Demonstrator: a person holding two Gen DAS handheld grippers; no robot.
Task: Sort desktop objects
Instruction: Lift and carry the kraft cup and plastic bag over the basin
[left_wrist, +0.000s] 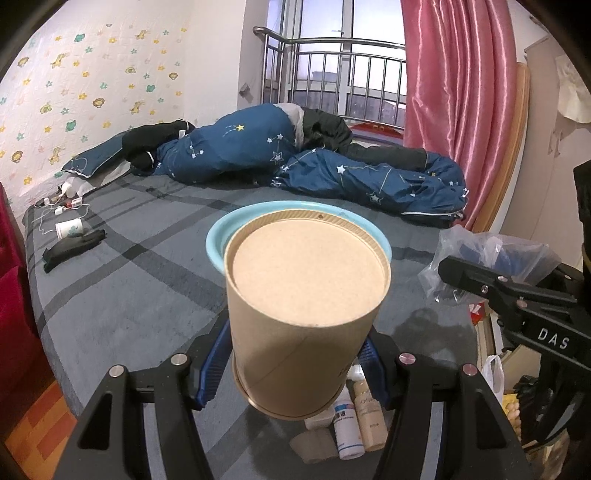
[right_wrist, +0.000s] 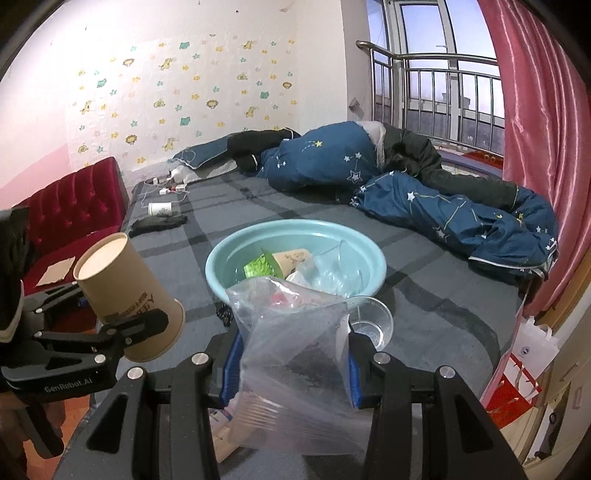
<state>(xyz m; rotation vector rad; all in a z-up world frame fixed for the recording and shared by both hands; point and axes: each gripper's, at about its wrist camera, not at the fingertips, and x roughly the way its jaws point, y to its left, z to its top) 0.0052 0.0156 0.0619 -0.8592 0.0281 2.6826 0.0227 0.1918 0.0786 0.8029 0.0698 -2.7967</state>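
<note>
Tilted brown paper cup (left_wrist: 303, 317), crumpled clear bag (right_wrist: 295, 354), both held aloft.

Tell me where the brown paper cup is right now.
The brown paper cup is clamped in the left gripper, tilted, at the right wrist view's left edge, left of the blue basin.

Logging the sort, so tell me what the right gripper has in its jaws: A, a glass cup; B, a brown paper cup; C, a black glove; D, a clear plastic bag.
D: the right gripper has its blue pads pressed on the clear plastic bag; the paper cup is in the left gripper.
</note>
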